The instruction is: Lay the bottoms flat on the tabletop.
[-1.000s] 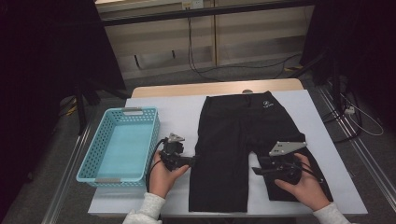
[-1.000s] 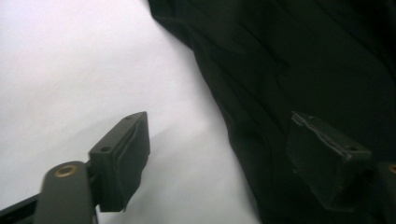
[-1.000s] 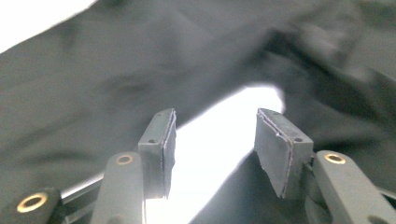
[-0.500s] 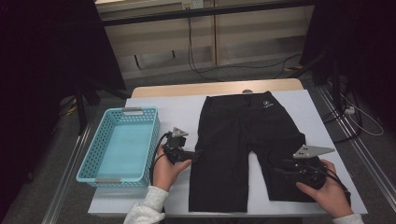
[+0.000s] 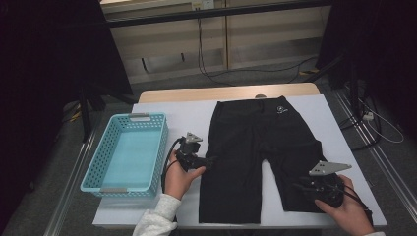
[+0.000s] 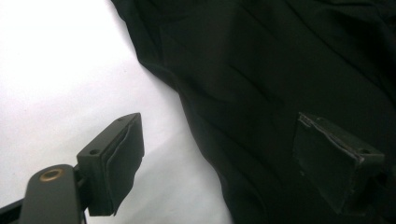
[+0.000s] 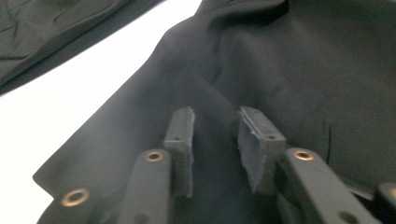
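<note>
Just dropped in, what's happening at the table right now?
A person works on black shorts spread flat on the white table, a gripper in each hand. The left gripper sits at the outer edge of one leg, jaws wide, one over cloth and one over bare table. The right gripper is over the other leg near its hem; its jaws have just been closing, with fabric bunching between them. The blue basket stands alongside.

Shorts (image 5: 255, 147): matt black cloth, softly creased. Basket (image 5: 125, 150): light blue perforated plastic. Table cover (image 5: 192, 115): smooth, white, matt.
</note>
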Demonstrator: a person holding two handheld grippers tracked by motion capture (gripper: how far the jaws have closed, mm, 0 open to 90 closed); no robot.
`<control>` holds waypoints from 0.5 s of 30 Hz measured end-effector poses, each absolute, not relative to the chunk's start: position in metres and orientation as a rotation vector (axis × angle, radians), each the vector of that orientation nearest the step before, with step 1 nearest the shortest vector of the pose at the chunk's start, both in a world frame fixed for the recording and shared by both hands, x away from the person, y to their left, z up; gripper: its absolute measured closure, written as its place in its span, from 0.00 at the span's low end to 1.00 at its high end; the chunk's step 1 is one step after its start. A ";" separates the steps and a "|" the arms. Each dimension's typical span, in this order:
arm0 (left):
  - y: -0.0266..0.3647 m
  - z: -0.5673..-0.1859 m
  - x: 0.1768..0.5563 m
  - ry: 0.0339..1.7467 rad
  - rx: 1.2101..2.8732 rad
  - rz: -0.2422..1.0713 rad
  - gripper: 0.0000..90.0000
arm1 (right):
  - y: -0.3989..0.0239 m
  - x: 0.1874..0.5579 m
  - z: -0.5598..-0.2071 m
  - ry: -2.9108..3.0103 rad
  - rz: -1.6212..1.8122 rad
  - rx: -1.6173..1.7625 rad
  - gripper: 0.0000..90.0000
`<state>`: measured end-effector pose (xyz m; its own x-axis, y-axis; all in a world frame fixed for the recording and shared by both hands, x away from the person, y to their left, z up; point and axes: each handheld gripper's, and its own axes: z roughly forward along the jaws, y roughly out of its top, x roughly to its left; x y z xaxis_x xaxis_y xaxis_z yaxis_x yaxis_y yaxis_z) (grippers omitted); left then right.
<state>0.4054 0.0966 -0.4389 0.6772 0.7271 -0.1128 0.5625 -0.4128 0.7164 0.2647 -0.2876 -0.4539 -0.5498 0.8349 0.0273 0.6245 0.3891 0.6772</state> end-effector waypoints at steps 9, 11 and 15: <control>0.093 -0.440 0.404 0.978 2.137 0.279 0.19 | -0.287 0.264 -0.453 2.372 0.974 1.313 0.99; 0.093 -0.440 0.404 0.979 2.135 0.277 0.19 | -0.287 0.264 -0.453 2.370 0.980 1.321 0.99; 0.095 -0.439 0.405 0.985 2.132 0.276 0.19 | -0.287 0.263 -0.451 2.389 0.975 1.318 0.99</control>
